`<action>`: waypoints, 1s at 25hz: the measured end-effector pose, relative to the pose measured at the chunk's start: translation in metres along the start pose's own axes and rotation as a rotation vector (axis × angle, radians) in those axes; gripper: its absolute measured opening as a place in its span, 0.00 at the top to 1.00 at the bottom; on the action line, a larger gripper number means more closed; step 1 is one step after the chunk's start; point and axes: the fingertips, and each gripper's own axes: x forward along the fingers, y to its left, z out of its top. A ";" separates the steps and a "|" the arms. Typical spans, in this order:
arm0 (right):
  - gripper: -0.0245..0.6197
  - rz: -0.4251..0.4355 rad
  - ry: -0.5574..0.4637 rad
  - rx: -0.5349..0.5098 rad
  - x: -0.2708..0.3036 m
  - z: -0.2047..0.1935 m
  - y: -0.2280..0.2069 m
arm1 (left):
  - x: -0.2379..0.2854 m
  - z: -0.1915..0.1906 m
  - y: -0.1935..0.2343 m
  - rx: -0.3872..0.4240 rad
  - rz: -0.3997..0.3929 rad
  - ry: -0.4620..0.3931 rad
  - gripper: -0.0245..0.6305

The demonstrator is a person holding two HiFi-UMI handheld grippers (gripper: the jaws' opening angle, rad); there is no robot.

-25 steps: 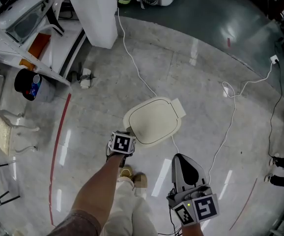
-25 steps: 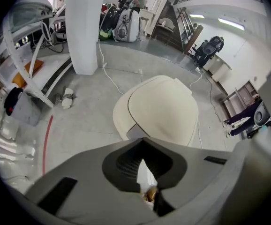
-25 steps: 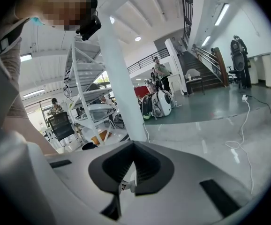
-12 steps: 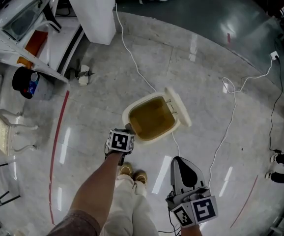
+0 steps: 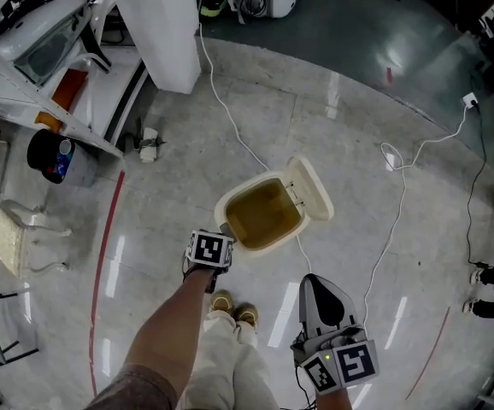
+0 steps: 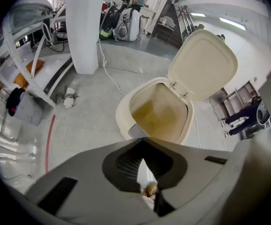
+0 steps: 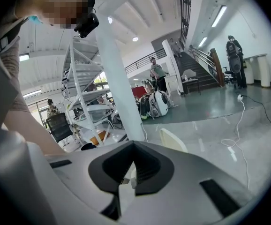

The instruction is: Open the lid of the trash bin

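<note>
I am holding my left tongs (image 6: 143, 143) closed and empty at the near rim of the trash bin (image 6: 123, 114), whose lid (image 6: 203, 64) is standing open. The tongs' tips are hiding any contact. My right tongs (image 7: 134, 147), well back, are closed and empty.
</note>
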 end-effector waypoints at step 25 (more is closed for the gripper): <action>0.91 0.064 -0.095 0.013 -0.133 0.131 0.084 | -0.386 0.165 -0.084 0.091 0.008 -0.409 0.96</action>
